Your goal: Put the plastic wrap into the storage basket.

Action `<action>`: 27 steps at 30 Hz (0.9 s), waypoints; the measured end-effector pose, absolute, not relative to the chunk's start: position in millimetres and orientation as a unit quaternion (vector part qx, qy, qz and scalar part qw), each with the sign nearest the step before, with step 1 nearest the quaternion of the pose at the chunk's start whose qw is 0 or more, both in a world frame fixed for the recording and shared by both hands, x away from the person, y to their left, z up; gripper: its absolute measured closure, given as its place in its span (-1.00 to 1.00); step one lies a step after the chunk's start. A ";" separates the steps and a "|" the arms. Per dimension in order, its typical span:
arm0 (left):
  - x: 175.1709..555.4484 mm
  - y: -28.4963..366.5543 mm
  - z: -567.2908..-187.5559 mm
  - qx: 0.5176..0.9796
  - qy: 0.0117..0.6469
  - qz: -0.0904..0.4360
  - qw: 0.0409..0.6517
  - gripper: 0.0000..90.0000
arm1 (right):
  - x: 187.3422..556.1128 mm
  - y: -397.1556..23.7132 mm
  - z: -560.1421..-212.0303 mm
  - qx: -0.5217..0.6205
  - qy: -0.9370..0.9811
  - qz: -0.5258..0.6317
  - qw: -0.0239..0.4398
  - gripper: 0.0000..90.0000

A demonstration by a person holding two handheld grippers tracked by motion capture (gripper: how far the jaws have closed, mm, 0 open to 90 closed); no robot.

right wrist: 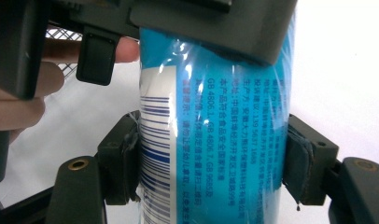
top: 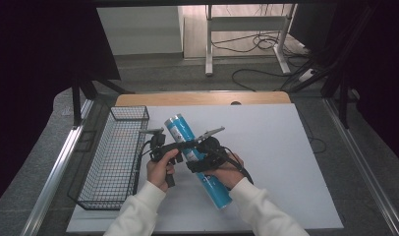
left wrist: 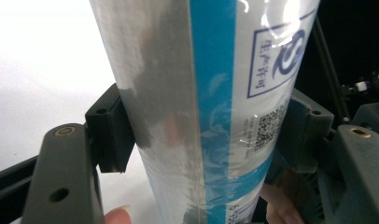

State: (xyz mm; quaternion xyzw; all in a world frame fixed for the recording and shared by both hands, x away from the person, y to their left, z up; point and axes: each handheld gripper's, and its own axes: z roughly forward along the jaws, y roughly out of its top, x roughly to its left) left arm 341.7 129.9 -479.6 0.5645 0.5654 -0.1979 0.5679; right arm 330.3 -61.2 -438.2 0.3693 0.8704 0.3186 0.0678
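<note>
Blue tube (left wrist: 201,116) clamped by left gripper (left wrist: 204,135); right gripper (right wrist: 211,161) clamps it too.

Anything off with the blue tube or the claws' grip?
Nothing stands out. The blue tube looks intact in its wrap, clamped by the left claw and the right claw. The wire basket sits upright beside it.

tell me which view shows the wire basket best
The high view: the whole wire basket shows there, a long black mesh tray on the table's left edge, beside the left gripper. The right gripper view catches a scrap of its mesh behind the person's fingertips.
</note>
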 end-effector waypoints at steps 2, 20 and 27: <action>341.8 132.0 -478.7 0.562 0.558 -0.201 0.576 -0.30 | 330.6 -61.5 -435.1 0.368 0.870 0.321 0.062 -0.31; 337.4 154.1 -454.1 0.582 0.525 -0.185 0.593 -0.29 | 325.2 -136.3 -396.7 0.367 0.826 0.426 0.041 -0.66; 336.0 164.0 -440.1 0.599 0.524 -0.165 0.583 -0.29 | 323.8 -180.4 -408.7 0.400 0.809 0.428 0.056 -0.66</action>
